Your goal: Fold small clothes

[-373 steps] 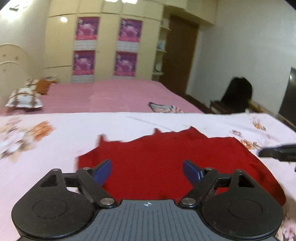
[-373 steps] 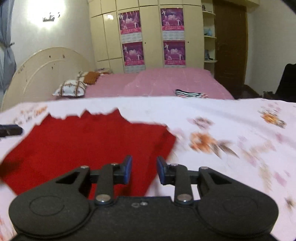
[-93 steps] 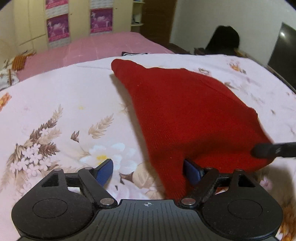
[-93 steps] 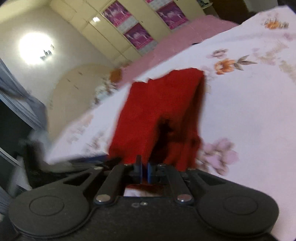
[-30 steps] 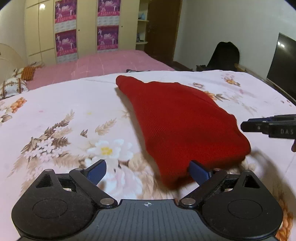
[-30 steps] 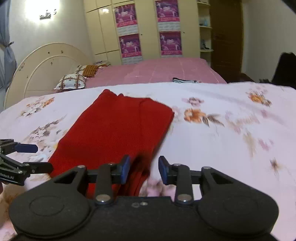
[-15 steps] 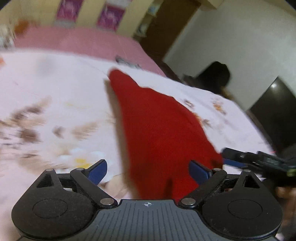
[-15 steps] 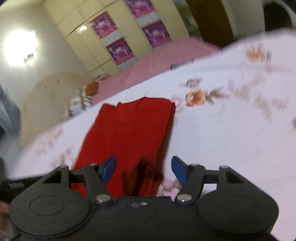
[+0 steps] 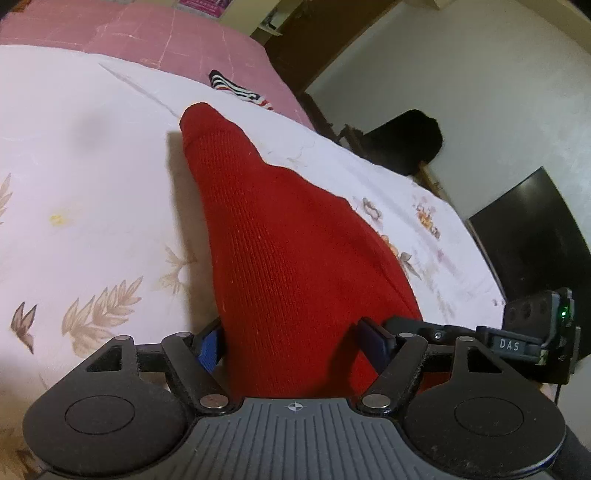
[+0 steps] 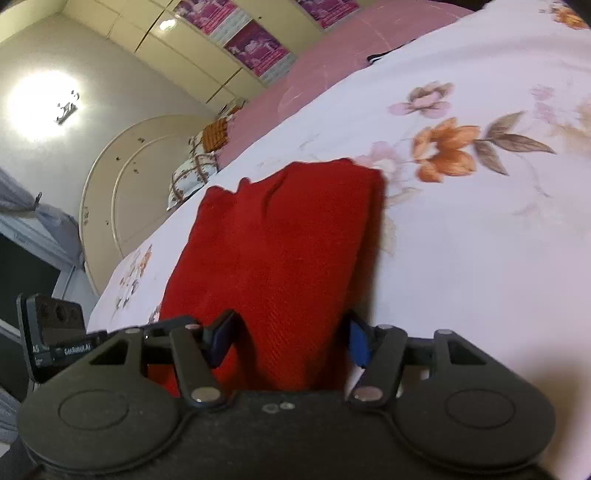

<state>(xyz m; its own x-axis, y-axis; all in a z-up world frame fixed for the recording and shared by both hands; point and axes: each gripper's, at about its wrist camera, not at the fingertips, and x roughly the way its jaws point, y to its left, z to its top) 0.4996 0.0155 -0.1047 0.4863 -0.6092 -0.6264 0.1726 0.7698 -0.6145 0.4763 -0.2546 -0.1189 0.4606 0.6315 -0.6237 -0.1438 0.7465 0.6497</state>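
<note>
While straddling near end of folded red knitted garment [image 9: 288,236], left gripper [image 9: 293,341] jaws closing, cloth between blue pads, not clamped | right gripper [image 10: 288,338] same, jaws narrowing around garment's right edge, pads clear | garment flat on white floral bedsheet [image 9: 92,184] | striped cloth [image 9: 236,88] beyond | pink bed [image 9: 147,33] farthest

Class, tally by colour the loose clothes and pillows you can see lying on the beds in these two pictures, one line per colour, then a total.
Red: 1, the knitted garment
Striped black and white: 1, the small garment
Orange: 1, the pillow
White patterned: 1, the pillow
Total: 4
</note>
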